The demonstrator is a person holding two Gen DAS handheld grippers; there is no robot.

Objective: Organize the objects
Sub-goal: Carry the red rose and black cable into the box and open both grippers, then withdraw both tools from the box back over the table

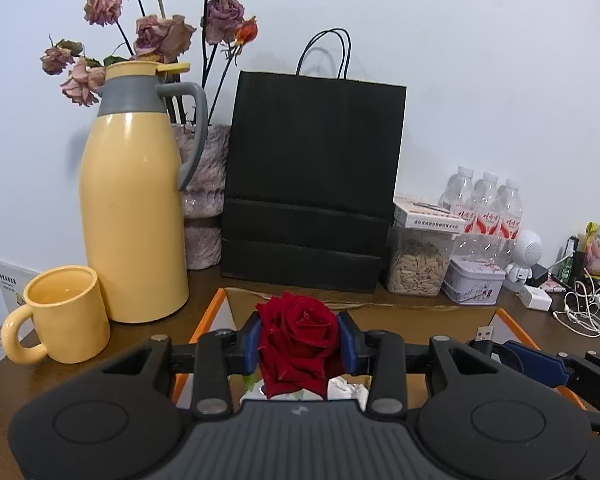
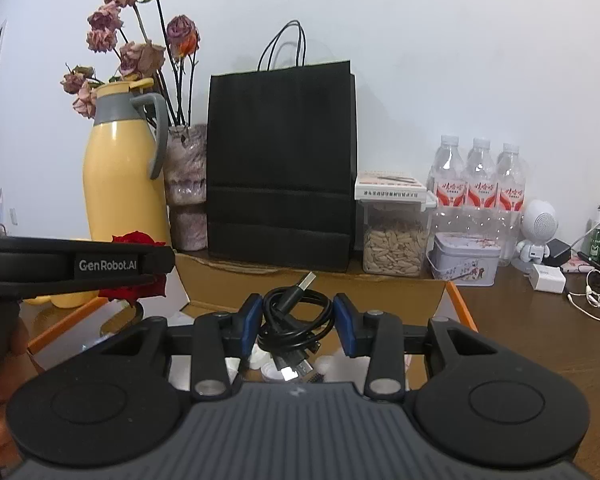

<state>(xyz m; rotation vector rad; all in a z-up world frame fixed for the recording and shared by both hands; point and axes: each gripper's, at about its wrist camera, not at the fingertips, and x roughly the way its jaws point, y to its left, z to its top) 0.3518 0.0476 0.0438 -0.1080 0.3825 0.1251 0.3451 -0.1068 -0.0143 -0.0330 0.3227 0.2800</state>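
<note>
A brown wooden table (image 1: pixel 540 336) is seen beyond the jaws, on which a yellow mug (image 1: pixel 62 314) and yellow thermos (image 1: pixel 134 200) stand to their left, a black paper bag (image 1: pixel 312 184) straight ahead, and a seed jar (image 1: pixel 418 258), tin (image 1: pixel 474 286) and water bottles (image 1: pixel 486 208) to their right.

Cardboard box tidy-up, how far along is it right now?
Nothing looks put away yet. In hand: the left gripper is shut on a red rose, and the right gripper on a coiled black cable, both above the open cardboard box. Left: place both; white bits remain inside the box.
</note>
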